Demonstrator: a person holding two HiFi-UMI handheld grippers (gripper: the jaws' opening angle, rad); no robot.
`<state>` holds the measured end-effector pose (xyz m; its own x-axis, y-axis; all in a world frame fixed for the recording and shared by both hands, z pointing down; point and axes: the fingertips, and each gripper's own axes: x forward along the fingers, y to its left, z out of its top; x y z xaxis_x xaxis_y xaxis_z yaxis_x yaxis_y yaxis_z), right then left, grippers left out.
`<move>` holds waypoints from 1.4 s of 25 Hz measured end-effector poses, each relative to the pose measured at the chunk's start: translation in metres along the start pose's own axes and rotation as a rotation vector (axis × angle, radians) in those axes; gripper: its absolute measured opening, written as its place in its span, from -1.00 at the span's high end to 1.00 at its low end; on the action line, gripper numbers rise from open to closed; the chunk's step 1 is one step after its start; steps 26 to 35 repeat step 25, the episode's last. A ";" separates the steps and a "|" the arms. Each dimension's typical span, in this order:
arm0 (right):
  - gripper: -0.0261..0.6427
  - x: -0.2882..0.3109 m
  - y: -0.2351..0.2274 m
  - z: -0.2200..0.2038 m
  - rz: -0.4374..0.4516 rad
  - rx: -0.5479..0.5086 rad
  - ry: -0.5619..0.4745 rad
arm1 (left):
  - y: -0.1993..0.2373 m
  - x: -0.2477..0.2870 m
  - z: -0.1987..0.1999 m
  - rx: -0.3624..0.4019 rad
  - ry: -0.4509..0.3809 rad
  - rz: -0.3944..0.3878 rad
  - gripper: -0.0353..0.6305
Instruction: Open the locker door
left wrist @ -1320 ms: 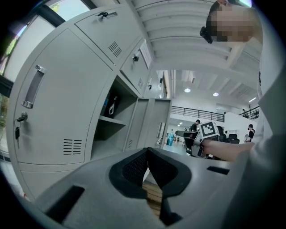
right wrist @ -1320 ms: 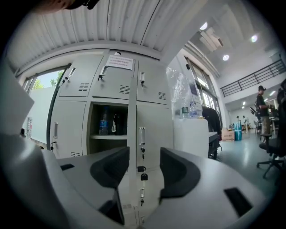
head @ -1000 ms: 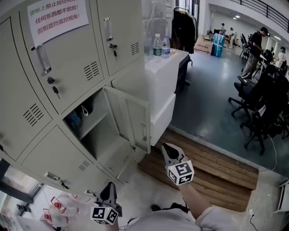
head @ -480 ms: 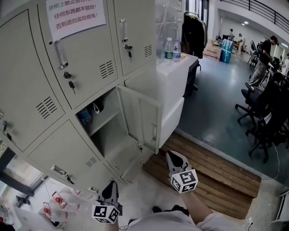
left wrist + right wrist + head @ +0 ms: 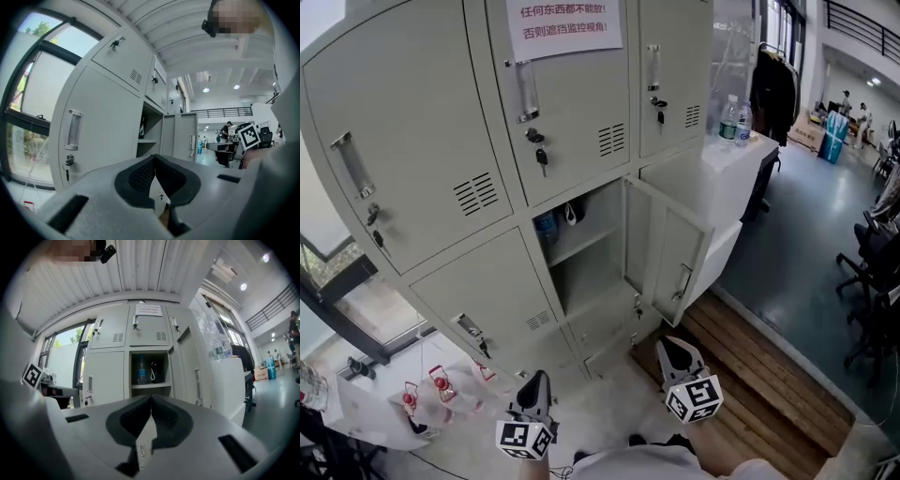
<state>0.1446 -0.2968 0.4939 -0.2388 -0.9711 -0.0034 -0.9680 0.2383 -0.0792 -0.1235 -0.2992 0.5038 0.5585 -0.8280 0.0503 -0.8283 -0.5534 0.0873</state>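
The grey locker bank [image 5: 422, 141] fills the head view. One lower locker door [image 5: 670, 246] stands swung out to the right, its handle [image 5: 682, 280] facing me. The open compartment [image 5: 581, 248] holds a water bottle [image 5: 546, 227] and a black loop [image 5: 570, 214] above a shelf. My left gripper [image 5: 536, 379] hangs low in front of the lockers, shut and empty. My right gripper [image 5: 668, 346] is below the open door, apart from it, also shut with nothing in it. The right gripper view shows the compartment [image 5: 150, 373] and door [image 5: 190, 371] straight ahead.
A white counter [image 5: 712, 178] with two bottles [image 5: 736, 120] stands right of the lockers. A wooden platform [image 5: 759, 375] lies on the floor below it. Plastic bags [image 5: 441, 392] sit at the lower left by a window [image 5: 337, 281]. Office chairs [image 5: 877, 272] stand at the far right.
The head view has swung left, bringing the lockers to the centre. Both grippers stay low and shut. The locker door stands open throughout.
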 end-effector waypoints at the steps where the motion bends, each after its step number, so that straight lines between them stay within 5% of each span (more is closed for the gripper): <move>1: 0.88 0.002 0.007 -0.004 0.017 0.006 0.007 | 0.005 -0.005 0.001 0.004 -0.003 0.017 0.88; 12: 0.88 0.010 0.060 -0.023 0.135 0.016 0.042 | 0.024 -0.030 0.001 0.024 -0.011 0.082 0.88; 35: 0.88 0.003 0.060 -0.025 0.107 0.023 0.039 | 0.021 -0.030 0.000 0.046 -0.022 0.079 0.88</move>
